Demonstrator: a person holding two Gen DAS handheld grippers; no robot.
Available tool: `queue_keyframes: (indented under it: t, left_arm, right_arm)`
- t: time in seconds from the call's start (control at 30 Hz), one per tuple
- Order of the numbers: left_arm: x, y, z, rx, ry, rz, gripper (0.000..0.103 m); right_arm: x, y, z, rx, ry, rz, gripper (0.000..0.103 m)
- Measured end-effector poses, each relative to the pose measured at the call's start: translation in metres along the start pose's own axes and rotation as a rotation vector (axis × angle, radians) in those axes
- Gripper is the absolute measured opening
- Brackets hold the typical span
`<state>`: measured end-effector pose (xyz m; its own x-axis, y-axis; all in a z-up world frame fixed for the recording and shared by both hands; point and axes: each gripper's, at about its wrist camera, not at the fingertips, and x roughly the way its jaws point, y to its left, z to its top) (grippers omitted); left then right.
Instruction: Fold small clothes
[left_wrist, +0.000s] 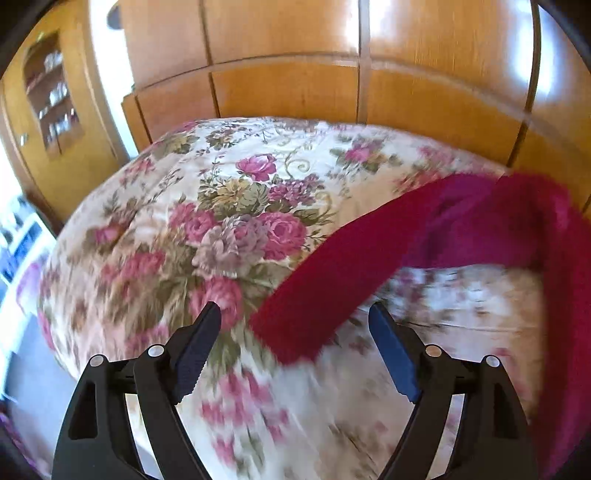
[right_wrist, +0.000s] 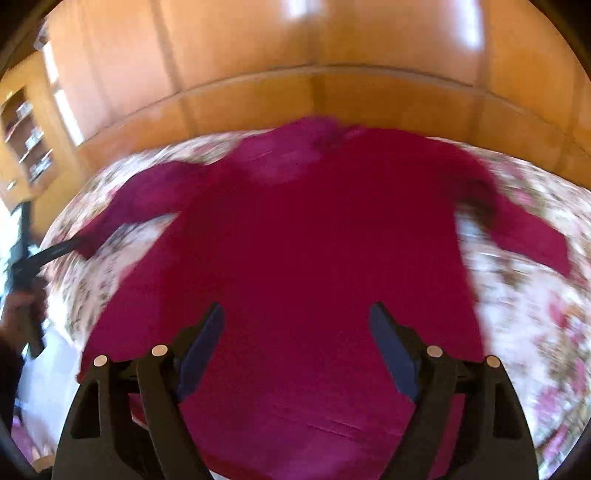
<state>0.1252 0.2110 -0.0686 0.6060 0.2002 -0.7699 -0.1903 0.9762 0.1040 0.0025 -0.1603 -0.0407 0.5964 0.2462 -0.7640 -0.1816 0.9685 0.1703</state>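
Crimson long-sleeved top spread flat on floral bedspread. Left hand-held gripper and right hand-held gripper both gape wide, holding nothing.

A home bedroom — floral bedspread, wooden wardrobe panelling, a shelved cabinet.
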Motion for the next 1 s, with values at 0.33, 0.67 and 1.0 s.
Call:
queue_keyframes:
  t: [0.33, 0.67, 1.0]
  left_arm:
    - [0.024, 0.094, 0.065, -0.174, -0.005, 0.067, 0.009]
    - [0.038, 0.112, 0.132, -0.203, -0.034, 0.148, 0.017]
    - [-0.003, 0.089, 0.035, -0.293, -0.006, -0.183, 0.046]
  right_arm:
    - [0.063, 0.055, -0.001, -0.084, 0.11, 0.146, 0.074]
    - [0.085, 0.054, -0.015, -0.133, 0.101, 0.137, 0.081]
    - [0.049, 0.054, 0.003, -0.014, 0.104, 0.28, 0.077]
